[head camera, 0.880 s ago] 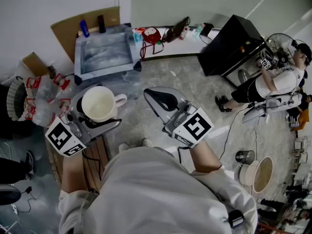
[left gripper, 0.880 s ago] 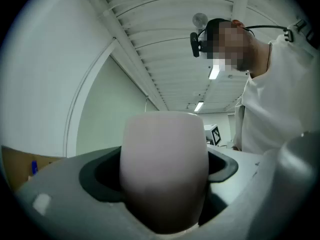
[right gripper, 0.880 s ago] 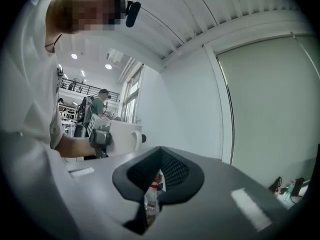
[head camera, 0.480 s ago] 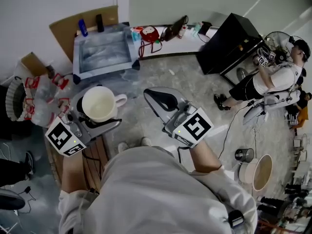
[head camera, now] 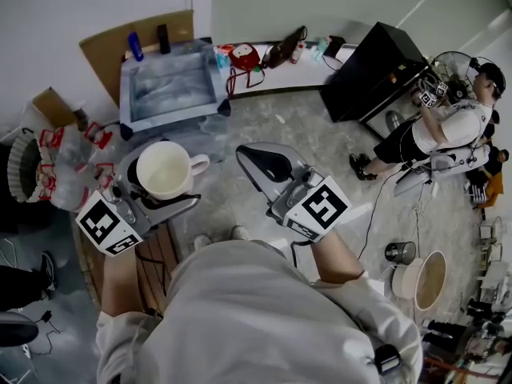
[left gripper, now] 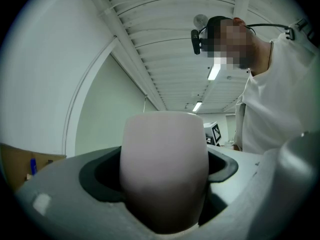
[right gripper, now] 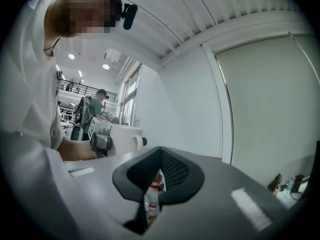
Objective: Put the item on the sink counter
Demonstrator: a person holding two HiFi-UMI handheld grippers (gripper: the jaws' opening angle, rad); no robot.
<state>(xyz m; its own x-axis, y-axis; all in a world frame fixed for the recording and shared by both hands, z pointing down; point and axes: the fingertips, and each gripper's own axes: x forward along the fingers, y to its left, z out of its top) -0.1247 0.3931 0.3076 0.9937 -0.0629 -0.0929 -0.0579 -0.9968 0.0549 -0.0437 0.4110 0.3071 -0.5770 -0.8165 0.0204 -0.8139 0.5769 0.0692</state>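
Observation:
A white mug (head camera: pixel 164 170) sits upright between the jaws of my left gripper (head camera: pixel 158 194), which is shut on it and holds it in the air, handle to the right. In the left gripper view the mug (left gripper: pixel 165 169) fills the gap between the jaws. My right gripper (head camera: pixel 255 161) is level beside it, shut, with nothing between its black pads (right gripper: pixel 172 171). The sink (head camera: pixel 214 78), a grey-blue basin unit, stands ahead of the mug against the wall, with a bare rim around the basin.
Packs of plastic bottles (head camera: pixel 72 166) lie left of the mug. A white shelf (head camera: pixel 300 70) with a red item (head camera: pixel 248 57) runs right of the sink, then a black cabinet (head camera: pixel 376 70). Another person (head camera: pixel 448 134) works at the right. Buckets (head camera: pixel 432 282) stand at lower right.
Both grippers keep their places and the mug stays held. The person at the right has shifted slightly.

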